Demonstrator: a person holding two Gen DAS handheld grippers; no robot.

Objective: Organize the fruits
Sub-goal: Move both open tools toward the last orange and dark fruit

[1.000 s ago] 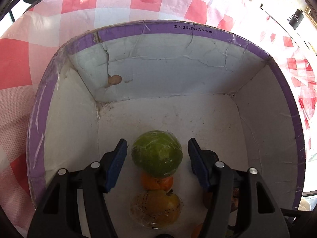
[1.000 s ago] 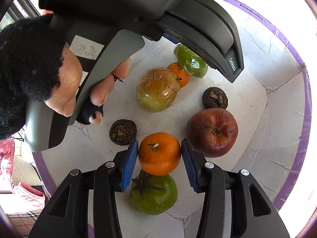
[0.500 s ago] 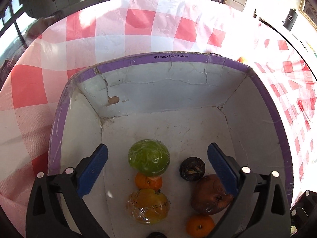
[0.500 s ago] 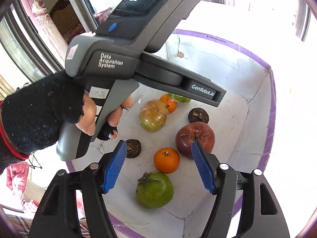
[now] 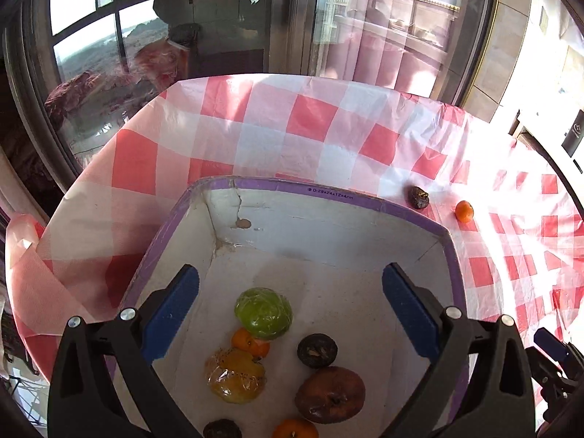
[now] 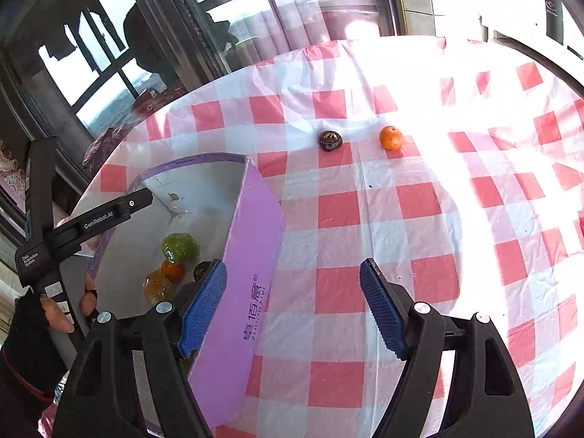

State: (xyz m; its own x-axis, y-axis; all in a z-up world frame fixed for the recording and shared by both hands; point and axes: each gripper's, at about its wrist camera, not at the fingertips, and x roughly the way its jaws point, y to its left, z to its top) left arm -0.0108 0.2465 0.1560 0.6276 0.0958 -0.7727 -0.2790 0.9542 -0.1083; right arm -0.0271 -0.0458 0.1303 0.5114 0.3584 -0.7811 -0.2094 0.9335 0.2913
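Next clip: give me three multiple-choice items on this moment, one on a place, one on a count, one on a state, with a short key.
1. Where is the green fruit?
A. inside the box
B. on the tablecloth
C. in the right gripper

2. How many fruits lie on the tablecloth outside the box?
A. none
B. two
C. five

3. What is between the left gripper pads?
A. an orange, clamped
B. a box wall, clamped
C. nothing gripped; the jaws stand wide

Key: 1 A, it sits on the box floor. 2 B, a dark fruit and a small orange lie on the cloth. 3 C, both blue pads stand clear above the fruit.
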